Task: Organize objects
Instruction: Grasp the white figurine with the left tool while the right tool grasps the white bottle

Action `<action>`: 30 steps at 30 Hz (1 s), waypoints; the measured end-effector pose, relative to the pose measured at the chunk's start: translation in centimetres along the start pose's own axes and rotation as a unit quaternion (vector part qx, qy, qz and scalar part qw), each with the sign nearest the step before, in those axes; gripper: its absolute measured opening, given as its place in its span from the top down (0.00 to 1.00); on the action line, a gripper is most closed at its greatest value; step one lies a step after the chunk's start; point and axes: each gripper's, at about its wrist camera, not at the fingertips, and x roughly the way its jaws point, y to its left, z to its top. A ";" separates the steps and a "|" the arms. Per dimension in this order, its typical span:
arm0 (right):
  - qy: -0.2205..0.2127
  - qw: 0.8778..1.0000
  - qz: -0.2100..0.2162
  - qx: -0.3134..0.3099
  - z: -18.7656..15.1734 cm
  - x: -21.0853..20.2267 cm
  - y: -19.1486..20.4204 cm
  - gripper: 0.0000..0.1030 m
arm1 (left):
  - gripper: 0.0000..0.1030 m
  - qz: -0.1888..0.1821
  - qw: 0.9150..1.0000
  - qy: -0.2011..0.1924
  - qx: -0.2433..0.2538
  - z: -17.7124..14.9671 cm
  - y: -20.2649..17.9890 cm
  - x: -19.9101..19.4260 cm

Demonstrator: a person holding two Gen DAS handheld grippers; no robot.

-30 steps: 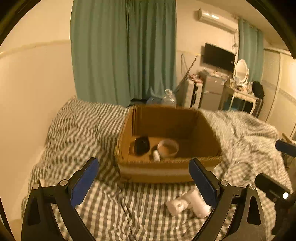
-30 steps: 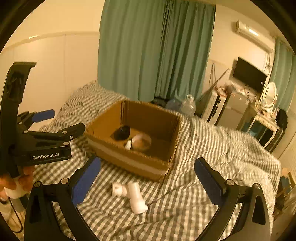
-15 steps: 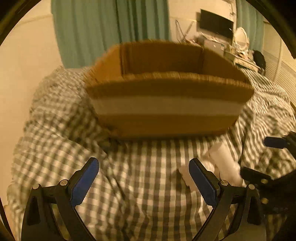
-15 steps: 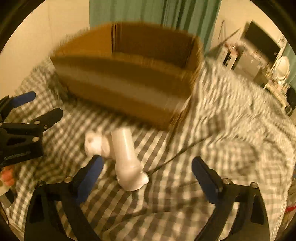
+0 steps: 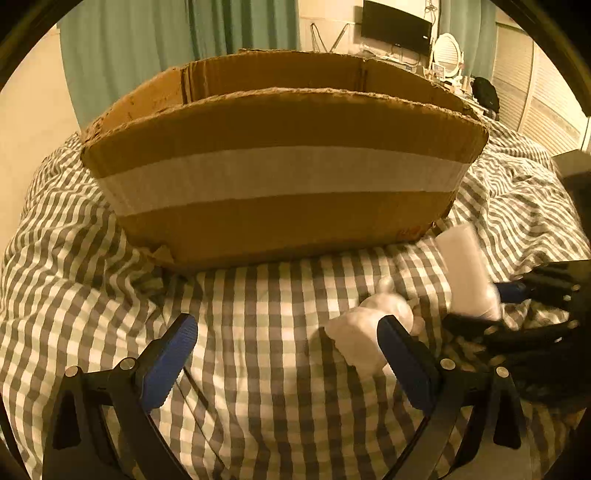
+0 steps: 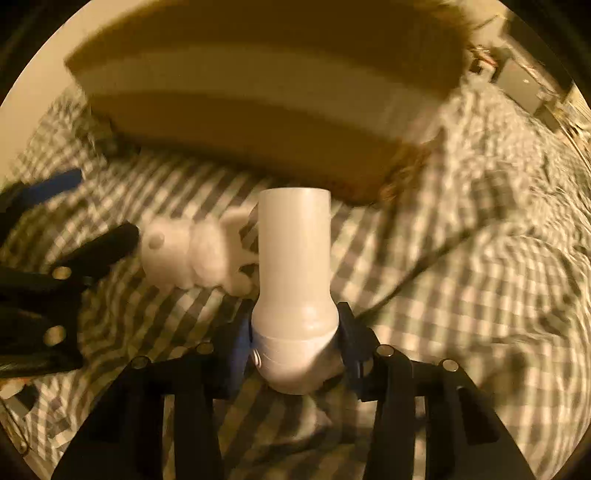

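Observation:
A white bottle point(image 6: 293, 258) lies on the checked bedspread in front of the cardboard box point(image 5: 280, 177). My right gripper point(image 6: 295, 345) is shut on the bottle's lower end; the bottle also shows in the left wrist view point(image 5: 467, 273). A small white rabbit figure point(image 6: 192, 254) lies just left of the bottle, and in the left wrist view point(image 5: 369, 325) it sits by the right fingertip of my left gripper point(image 5: 286, 354). My left gripper is open and empty, low over the bedspread. The box's inside is hidden from both views.
The box point(image 6: 258, 96) stands on the grey-and-white checked bed point(image 5: 258, 332). Green curtains point(image 5: 184, 55), a TV point(image 5: 395, 26) and a dresser with a mirror point(image 5: 447, 55) lie behind the box. My left gripper point(image 6: 44, 288) shows at the left of the right wrist view.
Both grippers have dropped low and close to the box's front. My right gripper went from open above the bed to shut on the white bottle.

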 end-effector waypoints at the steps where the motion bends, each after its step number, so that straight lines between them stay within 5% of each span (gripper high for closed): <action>1: -0.010 1.000 -0.004 0.007 -0.2 -0.6 -0.4 0.59 | 0.03 -0.006 1.000 0.000 0.000 0.1 -0.2 0.0; 6: -0.031 0.998 -0.015 0.048 -0.7 -1.8 -2.8 0.59 | 0.03 -0.071 0.997 0.014 0.026 0.1 -2.4 1.7; 12: -0.028 0.995 0.012 0.094 -1.2 -1.1 -4.4 0.59 | 0.04 -0.089 0.993 0.043 0.061 -0.6 -4.6 5.7; 15: -0.027 0.995 0.009 0.091 -0.9 -1.2 -4.0 0.58 | 0.19 -0.103 0.992 0.049 0.060 -0.7 -4.7 6.1; 16: -0.027 0.996 0.008 0.090 -1.1 -1.2 -3.9 0.58 | 0.33 -0.105 0.992 0.045 0.062 -0.7 -4.7 5.9; 19: -0.026 0.996 0.001 0.084 -0.9 -0.7 -3.0 0.58 | 0.50 -0.107 0.991 0.045 0.067 -0.5 -4.6 5.6; 30: -0.057 0.995 -0.011 0.086 -1.3 -3.4 -1.5 0.59 | 0.50 -0.065 0.994 0.065 0.053 -0.3 -3.4 2.4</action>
